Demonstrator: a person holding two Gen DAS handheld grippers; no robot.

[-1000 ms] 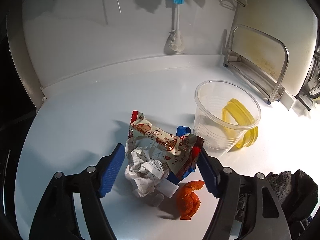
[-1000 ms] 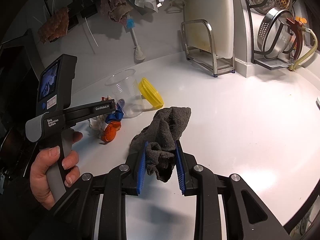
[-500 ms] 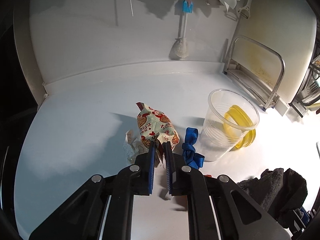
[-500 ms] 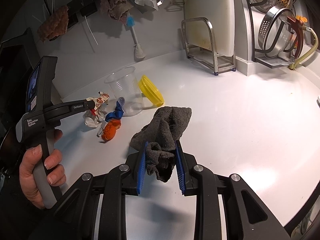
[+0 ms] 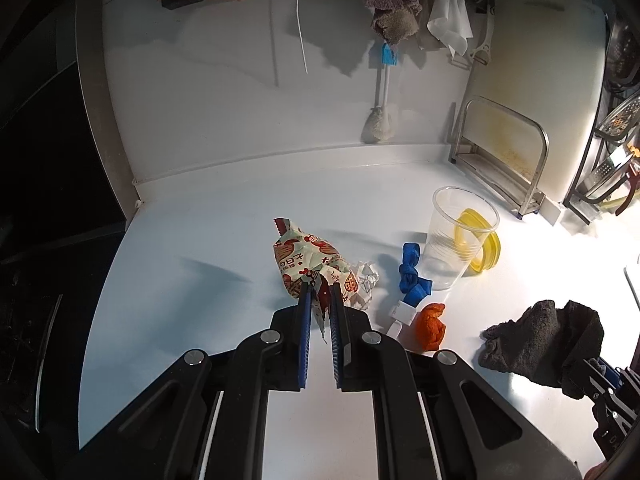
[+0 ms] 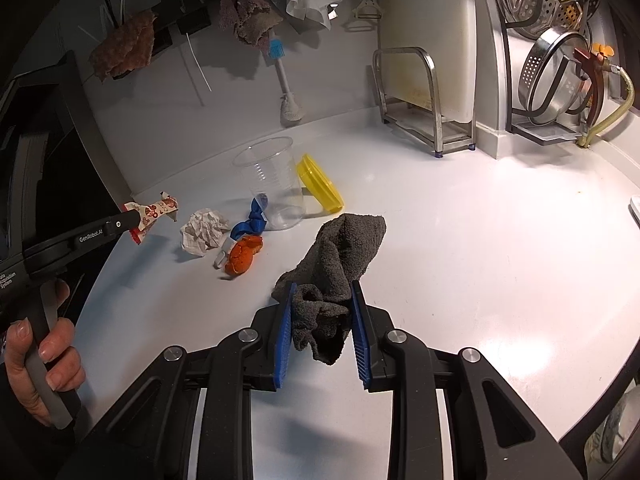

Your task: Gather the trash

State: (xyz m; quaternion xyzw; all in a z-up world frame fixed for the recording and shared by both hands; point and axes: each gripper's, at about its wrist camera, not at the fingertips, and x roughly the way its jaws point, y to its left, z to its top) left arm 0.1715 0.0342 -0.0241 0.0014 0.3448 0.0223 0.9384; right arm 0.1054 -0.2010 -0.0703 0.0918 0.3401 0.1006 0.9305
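Clear cup, only yellow lid behind

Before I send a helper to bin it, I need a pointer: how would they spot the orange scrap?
Find the clear plastic cup standing on the white counter. In front of it lie a blue strip and a crumpled white paper. The orange scrap sits just past the strip, nearest the grey cloth, the only orange piece there.

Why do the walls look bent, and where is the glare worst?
Fisheye lenses bow the backsplash edge in the left wrist view; glare washes out the counter beyond the clear plastic cup there, and the right wrist view has a bright patch on the counter by the dish rack.
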